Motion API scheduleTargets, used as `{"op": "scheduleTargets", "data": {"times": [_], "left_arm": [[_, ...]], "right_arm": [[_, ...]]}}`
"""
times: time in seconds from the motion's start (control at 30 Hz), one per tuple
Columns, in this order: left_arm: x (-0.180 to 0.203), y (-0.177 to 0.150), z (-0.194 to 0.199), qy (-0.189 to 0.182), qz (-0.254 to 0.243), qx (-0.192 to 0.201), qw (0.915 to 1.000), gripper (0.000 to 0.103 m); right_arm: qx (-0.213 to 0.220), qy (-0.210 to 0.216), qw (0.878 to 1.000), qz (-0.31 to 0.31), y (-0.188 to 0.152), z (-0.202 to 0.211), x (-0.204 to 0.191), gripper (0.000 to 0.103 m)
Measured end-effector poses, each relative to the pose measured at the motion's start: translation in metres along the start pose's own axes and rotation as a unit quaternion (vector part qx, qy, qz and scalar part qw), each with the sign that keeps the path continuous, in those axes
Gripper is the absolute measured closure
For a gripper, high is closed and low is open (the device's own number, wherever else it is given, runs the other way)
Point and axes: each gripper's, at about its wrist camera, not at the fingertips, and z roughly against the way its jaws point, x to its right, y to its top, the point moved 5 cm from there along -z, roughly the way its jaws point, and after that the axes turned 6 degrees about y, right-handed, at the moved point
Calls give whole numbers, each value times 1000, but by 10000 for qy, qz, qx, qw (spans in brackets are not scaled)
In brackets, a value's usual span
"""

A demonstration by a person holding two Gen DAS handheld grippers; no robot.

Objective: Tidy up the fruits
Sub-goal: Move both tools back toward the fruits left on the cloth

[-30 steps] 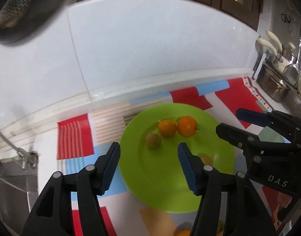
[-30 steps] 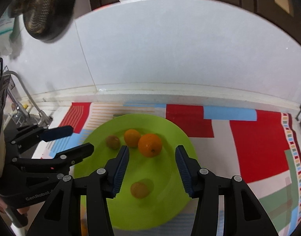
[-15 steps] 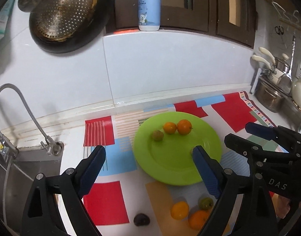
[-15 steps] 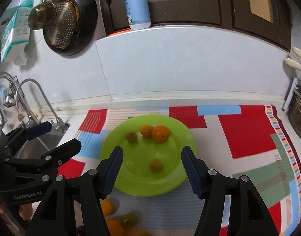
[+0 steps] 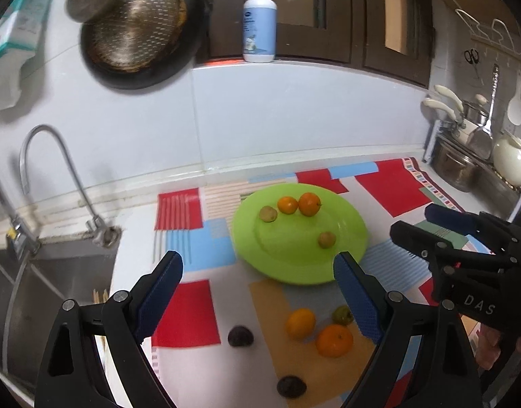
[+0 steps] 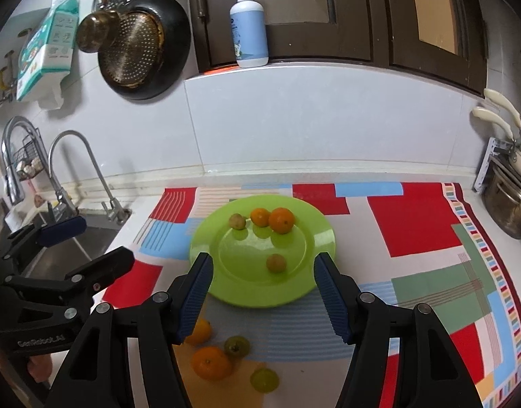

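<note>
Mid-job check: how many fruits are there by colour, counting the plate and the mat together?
Orange fruits: 4
Greenish fruits: 4
Dark fruits: 2
Total: 10

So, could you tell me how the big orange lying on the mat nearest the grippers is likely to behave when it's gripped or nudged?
The big orange looks round, so a nudge would probably roll it across the flat mat, perhaps into the yellow fruit beside it. Its rind looks firm, so it likely holds shape between ribbed pads. Off-centre, it could squirt out.
</note>
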Motion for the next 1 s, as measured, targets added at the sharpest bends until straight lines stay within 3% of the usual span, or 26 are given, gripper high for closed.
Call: {"op": "scheduleTargets", "data": {"times": [0.43,1.0], "left_arm": [[5,-38,35,563,314,190,9977,12],[15,-96,11,626,418,-534,9957,12]], "right_arm": [[-190,404,9984,347,-34,14,-6,41],[-889,552,9936,425,-91,-7,-6,41]]}}
